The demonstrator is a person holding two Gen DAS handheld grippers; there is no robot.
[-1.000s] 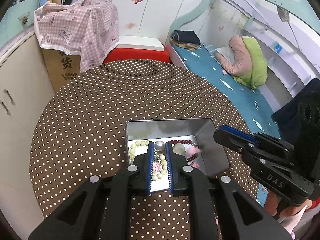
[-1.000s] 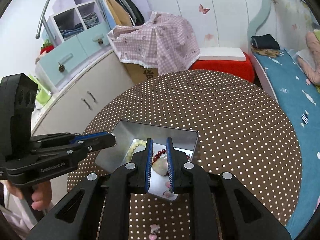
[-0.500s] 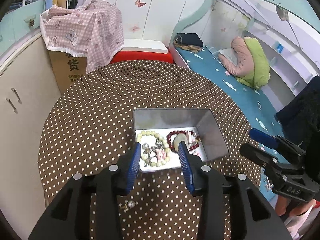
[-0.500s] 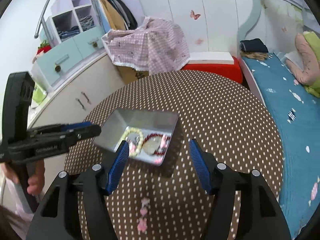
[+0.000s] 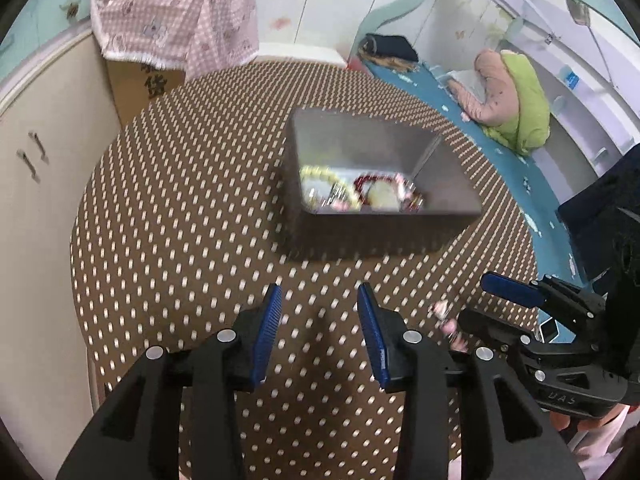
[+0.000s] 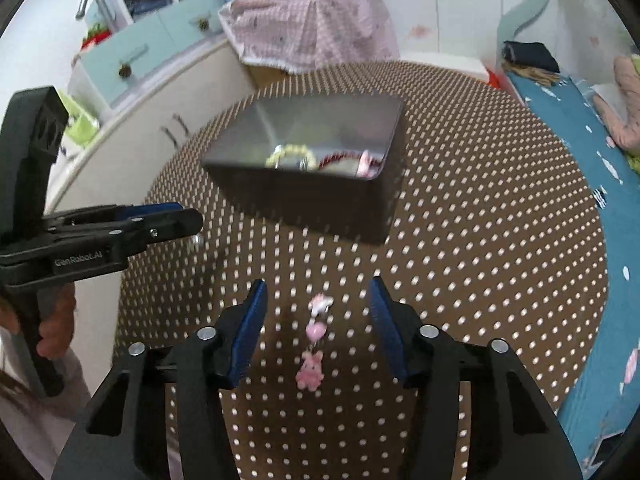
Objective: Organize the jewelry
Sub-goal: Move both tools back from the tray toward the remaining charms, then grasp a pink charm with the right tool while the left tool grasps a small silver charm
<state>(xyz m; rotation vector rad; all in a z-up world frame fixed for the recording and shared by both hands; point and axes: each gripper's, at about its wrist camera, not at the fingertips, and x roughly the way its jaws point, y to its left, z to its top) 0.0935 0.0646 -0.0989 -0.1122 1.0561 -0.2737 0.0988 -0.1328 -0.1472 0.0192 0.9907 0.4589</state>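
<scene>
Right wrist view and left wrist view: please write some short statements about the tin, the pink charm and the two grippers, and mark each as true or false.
1. The pink charm lies on the dotted tablecloth, outside the metal tin. True.
2. The right gripper is shut on the charm. False: its jaws stand apart, the charm between them untouched.
3. The tin is empty. False: beaded bracelets lie inside.
4. The left gripper holds nothing. True.
</scene>
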